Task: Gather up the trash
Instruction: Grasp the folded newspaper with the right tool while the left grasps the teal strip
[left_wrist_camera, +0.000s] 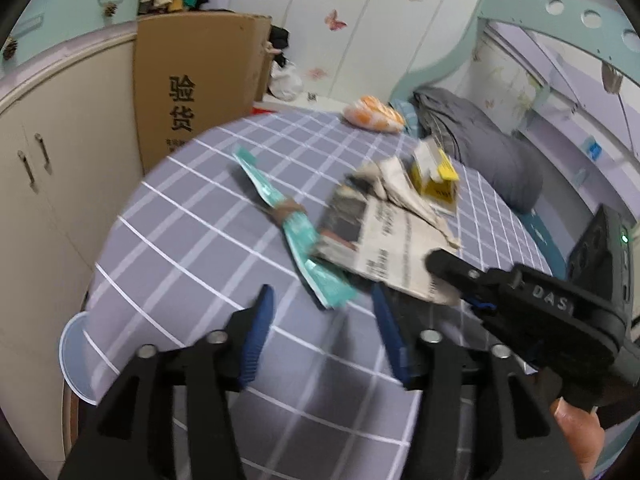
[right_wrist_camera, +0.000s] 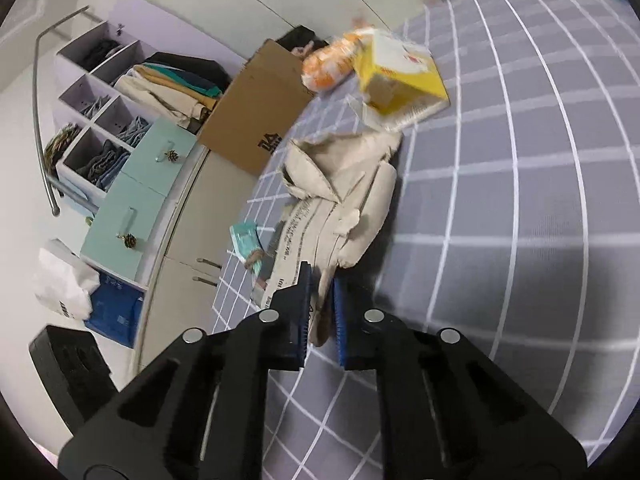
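- Left gripper [left_wrist_camera: 322, 334], lower centre of the left wrist view, is spread and empty; newspaper [left_wrist_camera: 394, 236] lies mid-frame on the bed [left_wrist_camera: 208, 208], teal wrapper [left_wrist_camera: 298, 224] just left.
- Right gripper [right_wrist_camera: 320, 312], bottom centre of its view, pinches the newspaper's [right_wrist_camera: 340, 200] near corner; lift slowly, since the yellow box [right_wrist_camera: 400, 76] up top seems to rest on it.

1 newspaper [left_wrist_camera: 392, 236], 1 yellow carton [left_wrist_camera: 434, 178], 1 teal wrapper [left_wrist_camera: 298, 228], 1 orange bag [left_wrist_camera: 374, 114] (all on bed)

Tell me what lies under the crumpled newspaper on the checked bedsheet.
The crumpled newspaper overlaps one end of the teal plastic wrapper, and the grey checked bedsheet lies beneath. The right gripper pinches its corner. Anything else underneath is hidden.
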Demonstrator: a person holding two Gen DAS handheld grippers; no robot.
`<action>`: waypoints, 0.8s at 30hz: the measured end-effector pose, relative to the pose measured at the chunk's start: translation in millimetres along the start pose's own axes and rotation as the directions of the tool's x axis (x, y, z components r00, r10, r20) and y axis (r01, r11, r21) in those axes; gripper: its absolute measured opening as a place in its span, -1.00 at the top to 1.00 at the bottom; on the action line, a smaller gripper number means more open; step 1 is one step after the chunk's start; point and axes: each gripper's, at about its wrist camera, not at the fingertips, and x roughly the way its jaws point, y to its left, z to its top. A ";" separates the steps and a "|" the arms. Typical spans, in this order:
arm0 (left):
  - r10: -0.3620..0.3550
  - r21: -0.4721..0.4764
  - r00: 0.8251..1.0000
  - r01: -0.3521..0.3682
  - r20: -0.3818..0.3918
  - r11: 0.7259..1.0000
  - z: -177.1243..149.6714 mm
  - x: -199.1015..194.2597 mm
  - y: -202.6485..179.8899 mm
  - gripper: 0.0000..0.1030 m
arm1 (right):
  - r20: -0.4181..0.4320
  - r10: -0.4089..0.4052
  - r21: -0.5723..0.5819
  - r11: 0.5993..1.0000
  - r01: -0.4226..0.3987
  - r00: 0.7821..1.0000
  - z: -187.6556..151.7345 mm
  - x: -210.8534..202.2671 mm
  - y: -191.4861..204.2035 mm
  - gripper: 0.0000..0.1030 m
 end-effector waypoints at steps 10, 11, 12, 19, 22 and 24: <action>0.133 -0.010 0.989 -0.134 -0.062 0.991 32.7 38.8 6.1 -0.21 | 0.082 -0.096 -0.217 0.970 0.112 0.992 27.6 -11.4 28.9 0.88; 0.137 -0.011 0.988 -0.138 -0.071 0.990 34.5 43.5 4.1 -0.21 | 0.082 -0.096 -0.221 0.969 0.112 0.992 28.7 -11.1 28.3 0.88; 0.151 0.001 0.986 -0.152 -0.068 0.988 36.3 47.7 -1.2 -0.21 | 0.079 -0.093 -0.224 0.969 0.109 0.993 29.8 -10.4 27.6 0.88; 0.225 0.108 0.971 -0.217 -0.074 0.970 37.9 58.1 -17.3 0.58 | 0.072 -0.073 -0.222 0.971 0.088 0.995 28.9 -10.2 23.5 0.88; 0.147 0.061 0.986 -0.142 -0.076 0.988 35.7 48.4 -5.0 0.62 | 0.061 -0.051 -0.224 0.973 0.064 0.997 27.6 -11.7 25.8 0.89; 0.118 0.043 0.992 -0.116 -0.047 0.992 33.4 38.2 -0.9 0.63 | 0.055 -0.036 -0.228 0.972 0.048 0.998 25.7 -13.0 30.9 0.90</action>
